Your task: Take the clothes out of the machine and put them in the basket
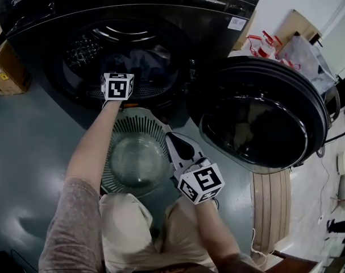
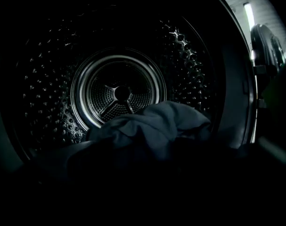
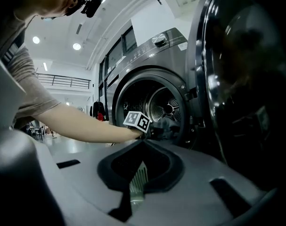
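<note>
inside the machine point(image 1: 41, 10) at 12 o'clock, left hand-held gripper point(image 1: 118, 78) by dark clothes point(image 2: 152, 124), jaws unreadable in darkness; right hand-held gripper point(image 1: 172, 140) pinched together, empty, over basket point(image 1: 118, 124).

Dim, fisheye-warped; machine point(image 2: 119, 93) murky

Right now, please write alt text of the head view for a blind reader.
Seen from above, a person's left gripper reaches into an open washing machine toward dark clothes. A round basket stands on the floor below; the right gripper hovers beside it.
</note>
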Tool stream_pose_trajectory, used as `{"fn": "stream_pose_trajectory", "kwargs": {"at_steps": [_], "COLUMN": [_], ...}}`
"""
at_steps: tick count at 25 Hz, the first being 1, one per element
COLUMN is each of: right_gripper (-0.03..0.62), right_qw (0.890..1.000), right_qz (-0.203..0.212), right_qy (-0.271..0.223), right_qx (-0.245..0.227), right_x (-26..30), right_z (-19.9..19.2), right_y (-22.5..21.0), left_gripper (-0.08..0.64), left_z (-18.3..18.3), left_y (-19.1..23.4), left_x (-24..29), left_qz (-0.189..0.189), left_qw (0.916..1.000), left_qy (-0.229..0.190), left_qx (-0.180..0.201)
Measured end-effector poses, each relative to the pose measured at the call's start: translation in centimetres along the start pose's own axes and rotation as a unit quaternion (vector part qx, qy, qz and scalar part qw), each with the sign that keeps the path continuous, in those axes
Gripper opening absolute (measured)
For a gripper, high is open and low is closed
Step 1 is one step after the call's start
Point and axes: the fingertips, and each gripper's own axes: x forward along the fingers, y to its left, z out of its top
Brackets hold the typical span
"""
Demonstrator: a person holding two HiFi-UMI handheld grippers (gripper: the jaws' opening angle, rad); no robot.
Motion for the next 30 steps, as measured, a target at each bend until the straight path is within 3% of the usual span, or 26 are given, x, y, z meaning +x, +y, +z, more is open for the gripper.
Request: {"fn": "stream_pose_trajectory", "kwargs": {"at_steps": [4,7,9,15,21,26,30], "right_gripper": [-0.003,-0.003,-0.003,-0.003,-0.003,-0.003,-0.003], "right_qw": [1.0,1.0,1.0,1.0,1.0,1.0,1.0], "right_qz": [0.003,-0.002,-0.003,-0.008,-0.017,-0.001,0.001], "right_qy": [0.0,0.006,0.009,0.013,0.002,0.006,0.008], "right_qx": [-0.009,-0.007,-0.01,-0.016,0.015,0.009,-0.004], "right_x": [0.1,0.1,0.2,0.4,0.9,1.6,1.9], "right_z": [0.1,-0.1,-0.2,-0.6,-0.7,-1.5,-1.7], "right_y": [0.5,0.4,0.4,-0.5,-2.3,-1.5,-1.8], "left_gripper": [0.312,0.133,0.075,0.049,0.046,0.046,0.044], "left_z": [0.0,0.2,0.4,1.1,1.7,1.2,0.8], "left_y": [0.0,0.1,0.3,-1.1,-0.9,-1.3,-3.7], "left_x": [-0.1,-0.8,-1.4,-4.6,-10.7,-16.6,-20.4], "left_qz": [0.002,0.004,0.013,-0.021,-0.048,-0.056,-0.074], "left_qw": [0.9998,0.9999,0.9998,0.9993,0.9961,0.9954,0.9954], "left_qy": [0.003,-0.007,-0.016,-0.025,-0.04,-0.048,-0.048], "left_qx": [0.018,0.01,0.005,-0.02,-0.062,-0.061,-0.038]}}
